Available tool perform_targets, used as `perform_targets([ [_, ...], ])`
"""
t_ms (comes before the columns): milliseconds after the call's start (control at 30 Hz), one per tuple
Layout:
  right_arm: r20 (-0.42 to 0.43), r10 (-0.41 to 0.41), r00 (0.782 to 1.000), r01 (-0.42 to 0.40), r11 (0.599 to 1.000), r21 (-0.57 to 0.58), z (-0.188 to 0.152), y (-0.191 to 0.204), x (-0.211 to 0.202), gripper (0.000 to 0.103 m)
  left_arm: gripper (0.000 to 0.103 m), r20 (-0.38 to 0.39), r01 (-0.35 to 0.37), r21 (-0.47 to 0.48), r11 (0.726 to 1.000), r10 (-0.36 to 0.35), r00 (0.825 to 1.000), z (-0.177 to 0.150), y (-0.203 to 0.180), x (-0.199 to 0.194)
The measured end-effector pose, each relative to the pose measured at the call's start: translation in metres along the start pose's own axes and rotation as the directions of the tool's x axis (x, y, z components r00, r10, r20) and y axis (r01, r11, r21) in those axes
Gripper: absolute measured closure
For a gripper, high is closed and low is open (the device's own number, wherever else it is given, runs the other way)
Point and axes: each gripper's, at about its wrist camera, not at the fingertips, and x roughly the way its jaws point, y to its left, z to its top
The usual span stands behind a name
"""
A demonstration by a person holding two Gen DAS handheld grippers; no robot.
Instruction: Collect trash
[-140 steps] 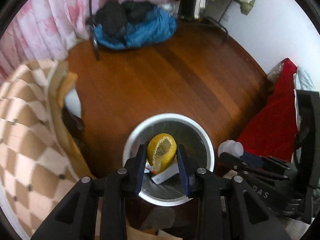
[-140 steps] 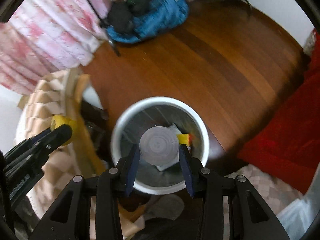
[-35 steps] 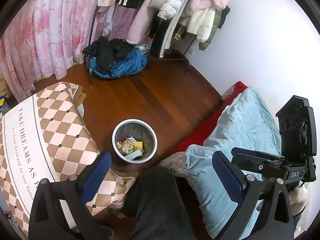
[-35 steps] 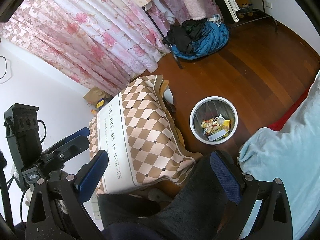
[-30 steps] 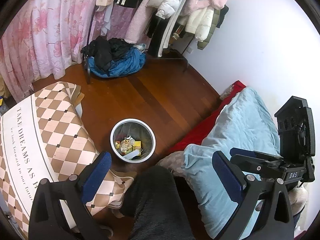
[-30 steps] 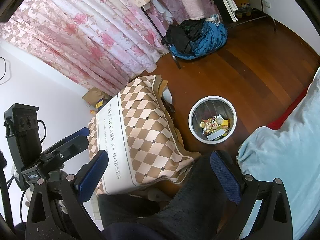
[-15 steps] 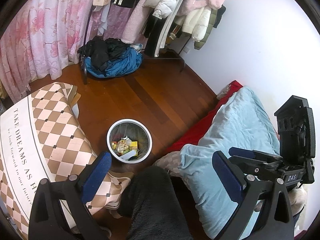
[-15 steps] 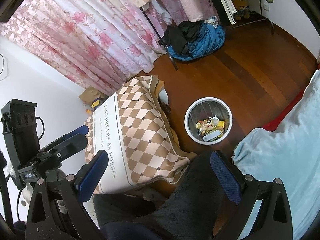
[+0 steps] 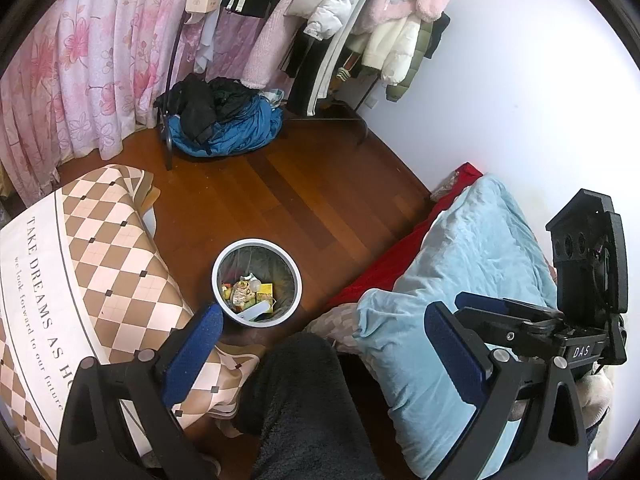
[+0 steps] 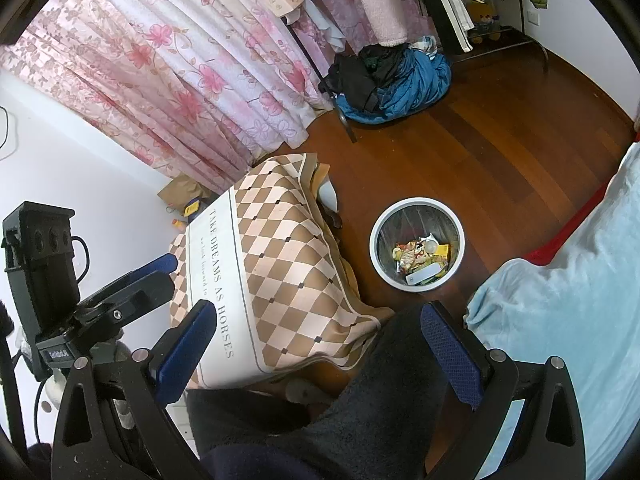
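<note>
A round white-rimmed trash bin (image 9: 219, 263) (image 10: 377, 256) stands on the wooden floor, far below both grippers. Trash (image 9: 248, 292) (image 10: 420, 258) lies in its bottom: wrappers, a yellow piece, a small pale lid and a white strip. My left gripper (image 9: 322, 334) is held high above the floor, wide open, nothing between its blue pads. My right gripper (image 10: 318, 330) is also wide open and empty, high up. The right gripper's body (image 9: 576, 320) shows at the right of the left wrist view, and the left gripper's body (image 10: 60, 280) at the left of the right wrist view.
A table under a checkered cloth (image 9: 72, 272) (image 10: 276, 256) stands left of the bin. A light blue blanket (image 9: 464, 280) (image 10: 568, 304) on a red cover lies to the right. A dark fuzzy leg (image 9: 304, 408) of the person is below. Clothes pile (image 9: 224, 120), rack and pink curtains (image 10: 160, 60) stand beyond.
Since 4.7 s ago both grippers let go of a lemon half and a round lid over the bin, opened wide and rose high. Over the last second the view drifts slightly.
</note>
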Motion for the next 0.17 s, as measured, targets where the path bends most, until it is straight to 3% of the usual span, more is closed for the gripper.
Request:
perform_targets([
  [167, -0.001, 0.002, 1.0, -0.002, 1.0, 0.0, -0.0005, -0.0001, 0.0002, 0.0, 0.0, 0.011, 0.005, 0.001, 1.0, -0.005, 1.0, 0.0017, -0.0034, -0.0021],
])
